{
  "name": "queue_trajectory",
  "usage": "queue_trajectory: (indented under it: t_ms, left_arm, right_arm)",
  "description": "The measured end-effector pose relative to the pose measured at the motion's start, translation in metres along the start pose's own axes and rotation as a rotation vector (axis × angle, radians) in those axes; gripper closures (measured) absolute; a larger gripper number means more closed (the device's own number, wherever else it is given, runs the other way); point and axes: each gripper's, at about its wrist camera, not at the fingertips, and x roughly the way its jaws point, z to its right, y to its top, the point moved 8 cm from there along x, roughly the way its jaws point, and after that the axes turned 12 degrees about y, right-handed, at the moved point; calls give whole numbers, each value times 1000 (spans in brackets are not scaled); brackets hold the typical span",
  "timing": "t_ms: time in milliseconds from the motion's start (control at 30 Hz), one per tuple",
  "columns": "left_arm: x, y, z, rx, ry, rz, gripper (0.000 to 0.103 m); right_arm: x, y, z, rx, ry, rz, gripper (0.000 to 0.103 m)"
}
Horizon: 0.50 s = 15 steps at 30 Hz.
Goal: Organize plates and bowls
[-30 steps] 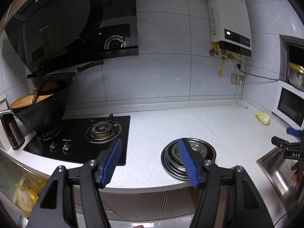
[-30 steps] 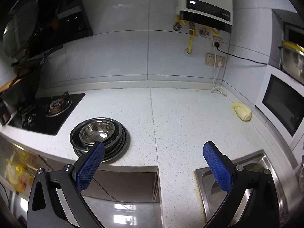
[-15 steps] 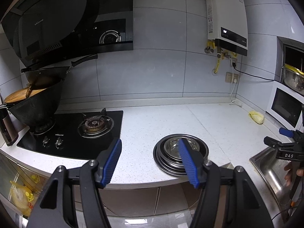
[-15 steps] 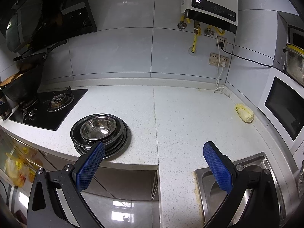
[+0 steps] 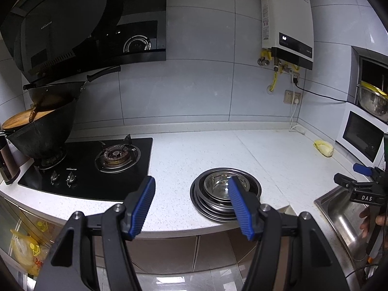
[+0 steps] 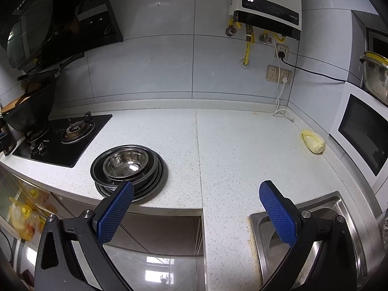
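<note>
A stack of steel plates [image 5: 208,206] with a steel bowl [image 5: 218,185] nested on top stands on the white counter near its front edge. It also shows in the right wrist view, the plates [image 6: 155,181] under the bowl [image 6: 126,163]. My left gripper [image 5: 191,208] is open and empty, held in front of the counter edge just left of the stack. My right gripper [image 6: 196,211] is open and empty, held off the counter edge between the stack and the sink. The right gripper also shows in the left wrist view [image 5: 363,184] at the far right.
A black gas hob [image 5: 97,167] with a wok [image 5: 41,133] is at the left. A steel sink [image 6: 315,242] is at the right front. A yellow-white vegetable [image 6: 312,141] lies by the microwave [image 6: 361,133]. A water heater [image 6: 266,7] hangs on the tiled wall.
Both grippers have pulled back a little and lifted their view. The stack has not moved and both grippers stay open.
</note>
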Motion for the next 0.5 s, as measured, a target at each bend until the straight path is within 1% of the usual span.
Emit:
queue_trajectory:
  t_ms: [500]
  left_arm:
    - [0, -1, 7, -5, -22, -7, 43]
  right_arm:
    - [-3, -2, 4, 18, -9, -4, 1]
